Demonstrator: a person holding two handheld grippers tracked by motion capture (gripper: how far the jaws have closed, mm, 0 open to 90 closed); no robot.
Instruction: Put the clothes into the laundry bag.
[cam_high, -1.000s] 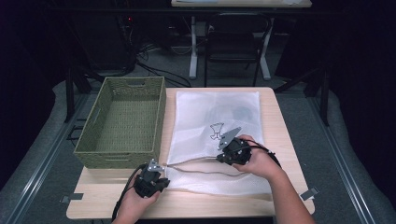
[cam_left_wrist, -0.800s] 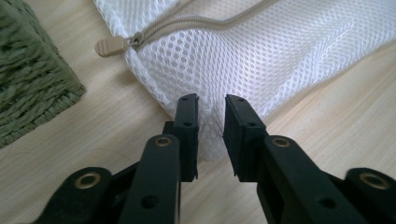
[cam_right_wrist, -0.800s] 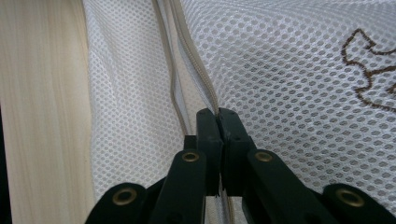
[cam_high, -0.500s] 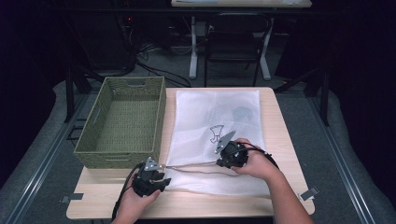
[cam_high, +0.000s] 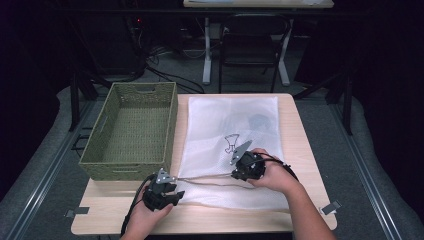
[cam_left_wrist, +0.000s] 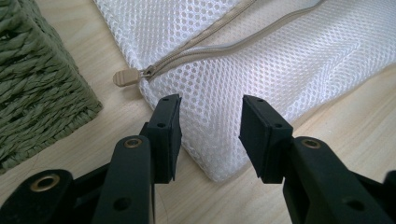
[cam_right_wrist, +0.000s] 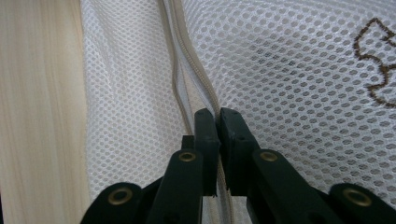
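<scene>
A white mesh bag (cam_high: 230, 120) with a small brown print lies flat on the wooden table (cam_high: 300, 130). Its beige zipper (cam_high: 210, 179) runs along the near edge, with the zipper pull (cam_left_wrist: 125, 77) at the left end. My left gripper (cam_high: 175, 192) (cam_left_wrist: 210, 105) is open over the bag's near left corner (cam_left_wrist: 219, 154); its jaws have just been opening and the pads stand apart from the mesh. My right gripper (cam_high: 235, 172) (cam_right_wrist: 217, 114) is shut on the zipper edge (cam_right_wrist: 205, 88); its jaws have just begun opening, with the tape still between them.
A green woven basket (cam_high: 130, 165) (cam_left_wrist: 32, 93) stands on the table's left, close beside the bag and the left gripper. Beyond the table are a chair (cam_high: 250, 45), table legs and cables on the floor.
My left gripper's jaws have opened and let go of the bag's corner. Both hands have stayed nearly where they were.
</scene>
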